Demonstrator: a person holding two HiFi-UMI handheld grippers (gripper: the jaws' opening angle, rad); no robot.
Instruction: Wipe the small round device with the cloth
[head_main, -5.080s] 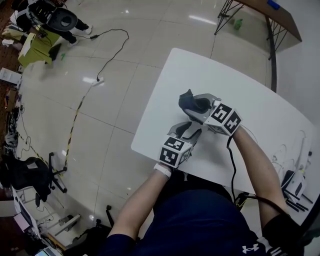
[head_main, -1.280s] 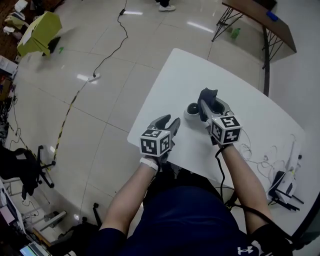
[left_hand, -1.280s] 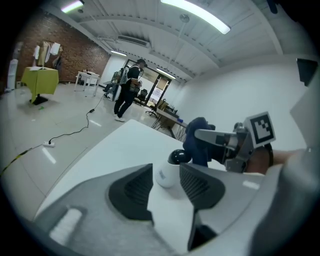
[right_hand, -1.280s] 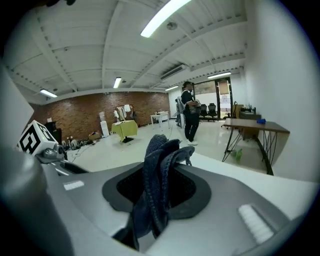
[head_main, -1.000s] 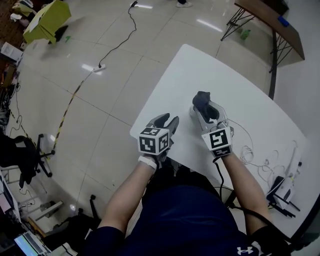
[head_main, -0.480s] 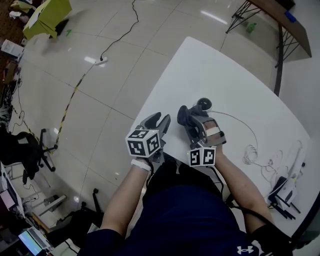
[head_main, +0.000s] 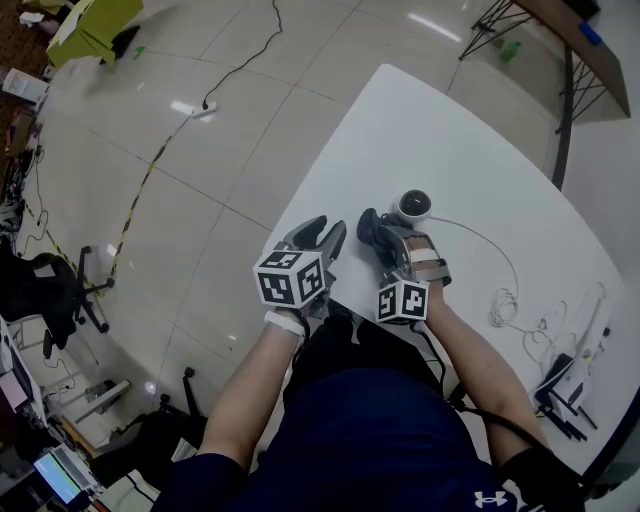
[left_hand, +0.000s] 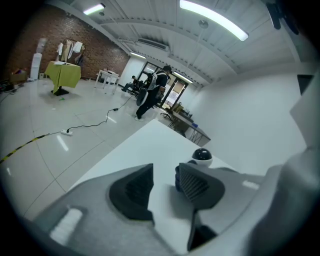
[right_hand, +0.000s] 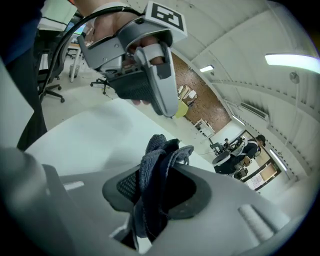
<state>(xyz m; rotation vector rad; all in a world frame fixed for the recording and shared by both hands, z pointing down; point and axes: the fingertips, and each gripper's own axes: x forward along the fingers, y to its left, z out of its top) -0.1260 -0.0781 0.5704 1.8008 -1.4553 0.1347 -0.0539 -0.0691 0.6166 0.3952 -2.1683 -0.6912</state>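
My right gripper (right_hand: 156, 190) is squeezed tight on the dark cloth (right_hand: 159, 150). The cloth is soft and floppy. It is bunched up and pokes out past the jaw tips, so I think it will bend round a curved shape. My left gripper (left_hand: 161, 182) has its jaws apart, with nothing in them.

The small round device (head_main: 413, 207) stands on the white table (head_main: 450, 140). It is at about 1 o'clock from the cloth and just beside it. I cannot tell if they touch. It looks like a light plastic ball with a dark shiny front on a white base. I think it will slide or tip if I push hard, and the shiny front may scratch. I would pinch the white base low down with the left gripper and rub softly with the cloth.

A thin cable (head_main: 480, 232) runs from the device toward 3 o'clock and could tug it. More loose wires (head_main: 503, 303) lie at 4 o'clock, well apart. The left gripper sits at 9 o'clock from the cloth, so its way to the device goes past the right gripper.
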